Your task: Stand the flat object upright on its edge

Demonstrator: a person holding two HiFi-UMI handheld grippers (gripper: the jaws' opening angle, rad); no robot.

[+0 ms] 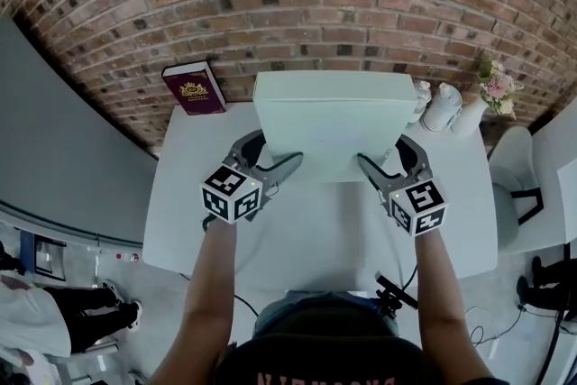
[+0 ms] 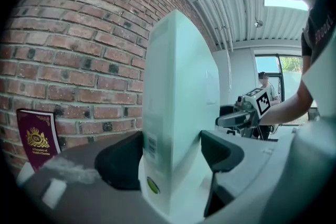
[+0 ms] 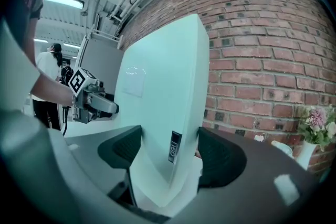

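A flat white box (image 1: 329, 117) stands on its long edge on the white table (image 1: 315, 230), its broad face toward me. My left gripper (image 1: 275, 151) is shut on its left end, one pad on each broad face. My right gripper (image 1: 386, 153) is shut on its right end the same way. In the left gripper view the box (image 2: 178, 113) rises between the dark pads of the left gripper (image 2: 173, 157), with a barcode label on its narrow edge. In the right gripper view the box (image 3: 168, 102) leans slightly in the right gripper (image 3: 170, 152). Whether its lower edge rests on the table is hidden.
A maroon booklet (image 1: 194, 87) leans against the brick wall (image 1: 297, 4) at the table's back left. White bottles (image 1: 442, 106) and a small bunch of flowers (image 1: 498, 86) stand at the back right. A white chair (image 1: 532, 176) is to the right of the table.
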